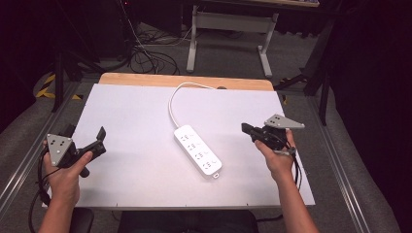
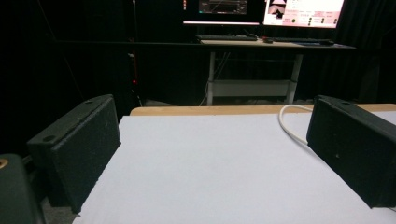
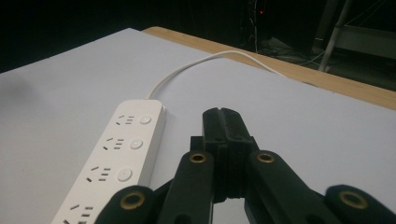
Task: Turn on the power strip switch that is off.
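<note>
A white power strip (image 1: 198, 150) with several sockets and round switches lies diagonally in the middle of the white table top (image 1: 131, 111). Its white cable (image 1: 176, 94) loops back to the table's far edge. The strip (image 3: 114, 156) also lies left of my right gripper (image 3: 222, 113), whose jaws are pressed together with nothing between them. In the high view that right gripper (image 1: 247, 128) hovers to the strip's right. My left gripper (image 1: 101, 136) is at the table's left side, jaws wide apart and empty. In its own view the left gripper (image 2: 210, 144) frames bare table and a bit of cable (image 2: 289, 126).
A wooden strip (image 1: 184, 80) runs along the table's far edge. Beyond it stands a desk frame (image 1: 231, 29) with loose cables on the floor. Metal rails flank the table left and right. Monitors (image 2: 261, 10) glow on a desk in the background.
</note>
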`<state>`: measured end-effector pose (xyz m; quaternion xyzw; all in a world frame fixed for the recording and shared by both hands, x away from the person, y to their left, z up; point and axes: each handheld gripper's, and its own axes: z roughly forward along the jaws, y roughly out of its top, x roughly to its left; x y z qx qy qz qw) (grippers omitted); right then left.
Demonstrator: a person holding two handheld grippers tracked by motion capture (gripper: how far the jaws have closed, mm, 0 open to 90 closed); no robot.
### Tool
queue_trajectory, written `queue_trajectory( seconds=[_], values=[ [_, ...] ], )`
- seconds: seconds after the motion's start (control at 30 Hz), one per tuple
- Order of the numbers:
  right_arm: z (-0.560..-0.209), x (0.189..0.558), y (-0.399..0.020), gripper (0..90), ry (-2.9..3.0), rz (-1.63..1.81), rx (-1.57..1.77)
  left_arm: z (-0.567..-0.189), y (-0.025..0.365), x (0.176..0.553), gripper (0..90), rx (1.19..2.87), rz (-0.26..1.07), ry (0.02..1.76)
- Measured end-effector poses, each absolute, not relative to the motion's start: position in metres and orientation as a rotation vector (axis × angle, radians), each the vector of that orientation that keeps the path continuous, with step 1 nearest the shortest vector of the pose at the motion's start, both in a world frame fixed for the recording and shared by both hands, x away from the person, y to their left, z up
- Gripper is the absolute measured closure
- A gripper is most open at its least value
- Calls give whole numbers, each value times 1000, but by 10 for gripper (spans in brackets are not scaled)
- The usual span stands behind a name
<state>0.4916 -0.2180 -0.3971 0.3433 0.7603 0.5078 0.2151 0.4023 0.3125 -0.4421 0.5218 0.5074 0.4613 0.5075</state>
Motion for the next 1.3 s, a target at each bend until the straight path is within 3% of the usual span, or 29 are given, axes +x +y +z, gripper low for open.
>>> queue_trajectory(
  seconds=[1.3],
  values=[
    [-421, 503, -143, 900, 2395, 1272, 826, -443, 313, 402, 27, 1260, 1090, 1216]
  ],
)
